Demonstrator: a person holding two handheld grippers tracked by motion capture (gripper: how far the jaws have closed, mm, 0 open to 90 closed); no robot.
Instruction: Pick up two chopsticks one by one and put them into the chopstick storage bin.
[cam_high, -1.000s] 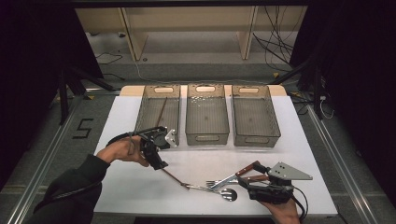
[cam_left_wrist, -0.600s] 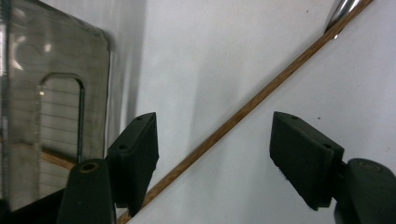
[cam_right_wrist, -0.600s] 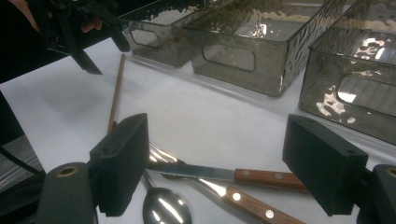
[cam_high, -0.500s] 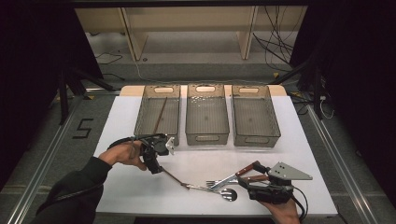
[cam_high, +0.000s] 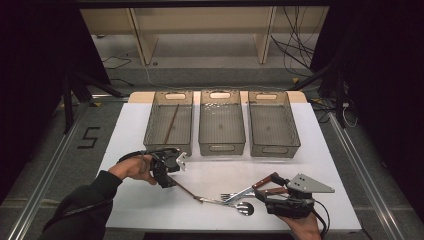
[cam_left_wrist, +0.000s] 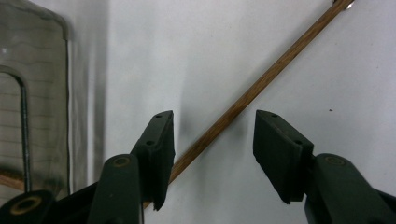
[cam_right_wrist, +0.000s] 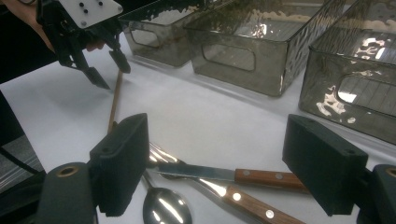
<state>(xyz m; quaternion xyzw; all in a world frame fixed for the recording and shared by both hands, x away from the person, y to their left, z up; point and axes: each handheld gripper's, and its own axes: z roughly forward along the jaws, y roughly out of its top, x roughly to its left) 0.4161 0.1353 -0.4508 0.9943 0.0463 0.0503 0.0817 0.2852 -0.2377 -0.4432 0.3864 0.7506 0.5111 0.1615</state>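
1. The left gripper (cam_high: 169, 176) is held low over the white table (cam_high: 325, 160), and its jaws are spread wide. A thin wooden chopstick (cam_left_wrist: 243, 99) is seen lying flat on the table between the two jaws, slanted across the gap. It is not pinched yet.

2. The stick is thin and round. If the jaws are shut too high, it can be missed. If only one jaw touches it first, it can be rolled or pushed away.

3. The far tip of the chopstick lies close by the fork (cam_high: 231, 196) and the spoon (cam_high: 245, 208). If the stick is dragged and not lifted, those can be bumped and shifted.

4. The left tray (cam_high: 150, 125) stands just beside the left gripper, and one chopstick (cam_high: 171, 122) is already lying in it. If the stick is carried low, the tray wall can be hit and the stick can be dropped.

5. The right gripper (cam_high: 272, 192) is also spread open, with nothing pinched. It is held by the wooden-handled cutlery (cam_right_wrist: 261, 179). If both are moved at once, they could be knocked together.
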